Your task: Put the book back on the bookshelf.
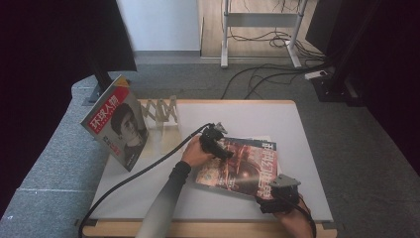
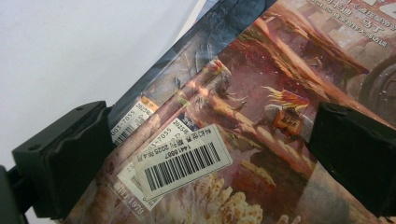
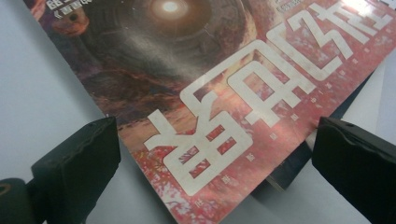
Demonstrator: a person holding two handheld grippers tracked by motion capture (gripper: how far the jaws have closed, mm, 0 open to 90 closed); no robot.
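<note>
A stack of magazines (image 1: 242, 166) lies flat on the white table (image 1: 237, 116), right of centre. The top one has a dark red cover with large white characters (image 3: 233, 121) and a barcode label (image 2: 182, 161). My left gripper (image 1: 224, 150) hovers over the stack's left edge, jaws open and wide apart above the barcode corner (image 2: 205, 158). My right gripper (image 1: 271, 188) is at the stack's near right corner, also open, its jaws straddling the cover's corner (image 3: 217, 163). Under the top cover a darker magazine (image 2: 196, 56) sticks out.
Another magazine (image 1: 116, 124) with a red title stands tilted at the table's left edge, beside a wooden folding rack (image 1: 161, 111). The left gripper's cable (image 1: 138, 173) trails across the table to the near left. Floor cables (image 1: 267, 74) and desk legs lie beyond.
</note>
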